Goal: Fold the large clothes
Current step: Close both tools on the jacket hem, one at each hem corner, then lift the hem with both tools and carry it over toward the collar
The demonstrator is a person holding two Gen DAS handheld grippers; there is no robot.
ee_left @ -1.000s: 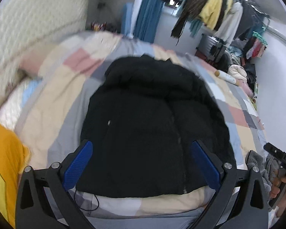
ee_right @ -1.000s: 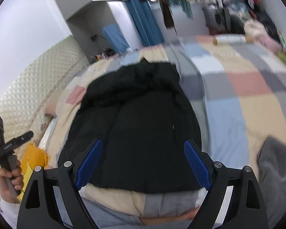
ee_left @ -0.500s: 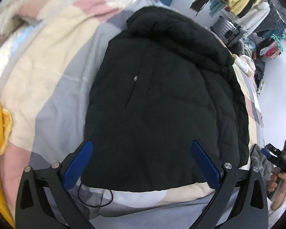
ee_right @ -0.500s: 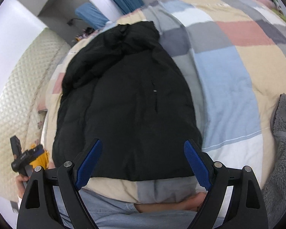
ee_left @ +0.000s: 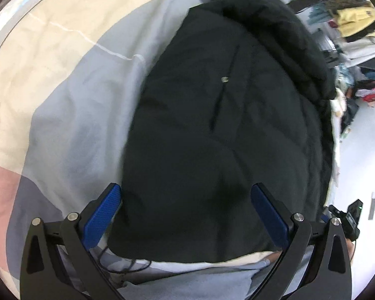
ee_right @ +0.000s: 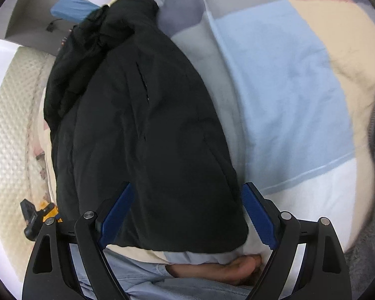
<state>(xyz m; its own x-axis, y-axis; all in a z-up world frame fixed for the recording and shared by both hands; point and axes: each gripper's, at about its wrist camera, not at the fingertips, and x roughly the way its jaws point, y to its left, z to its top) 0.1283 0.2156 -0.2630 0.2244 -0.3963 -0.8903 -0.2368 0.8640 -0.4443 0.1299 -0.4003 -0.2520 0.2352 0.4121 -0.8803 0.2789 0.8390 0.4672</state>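
Black padded jacket lies flat; my left gripper and right gripper hover wide above its hem, next gripping both corners.

Left wrist view: close above the bed, facing down along the black jacket, which fills frame centre; patchwork quilt at left. Right wrist view: equally near, same jacket at centre-left, quilt at right. Shared: jacket and quilt.

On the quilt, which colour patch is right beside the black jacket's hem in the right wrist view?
The light blue patch, right of the black jacket; the pink and beige patches lie farther off.
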